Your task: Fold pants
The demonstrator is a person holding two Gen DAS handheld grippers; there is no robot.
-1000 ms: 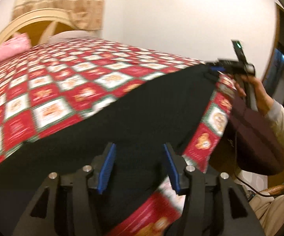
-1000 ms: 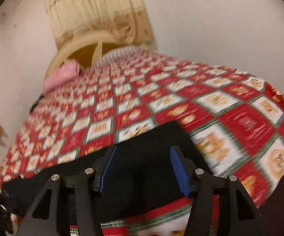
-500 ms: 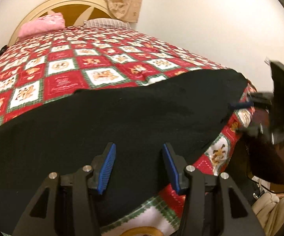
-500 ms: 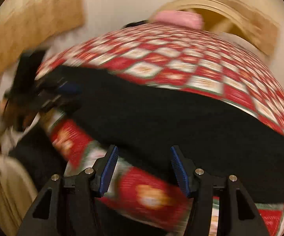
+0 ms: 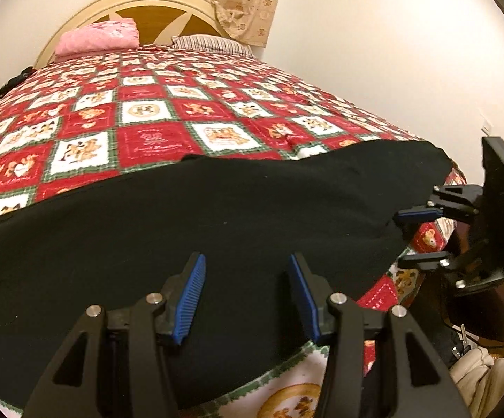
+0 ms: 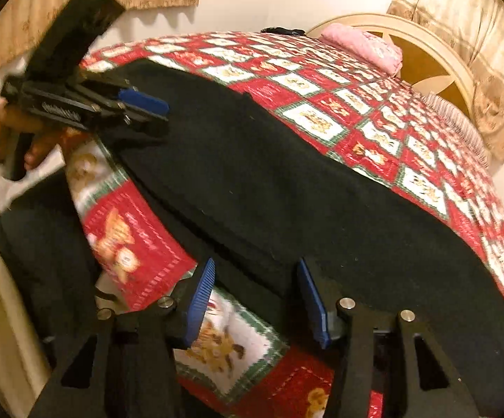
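Black pants lie spread flat across the near part of a red patchwork quilt. My left gripper hovers over the pants near the bed's edge, jaws open, with only flat cloth beneath the gap. The right wrist view shows it as the left gripper at the pants' far-left end, held by a hand. My right gripper is at the other end, jaws closing, with the pants' edge between the pads, which do not press on it. The left wrist view shows the right gripper straddling that edge.
The quilt covers the whole bed up to a cream wooden headboard, with a pink pillow and a striped pillow in front of it. Curtains hang behind. The quilt's border drops over the near side, where a dark garment hangs.
My right gripper rolled and swung round from facing the headboard to the pants' edge at the bedside. My left gripper shifted along the pants and its view levelled out.
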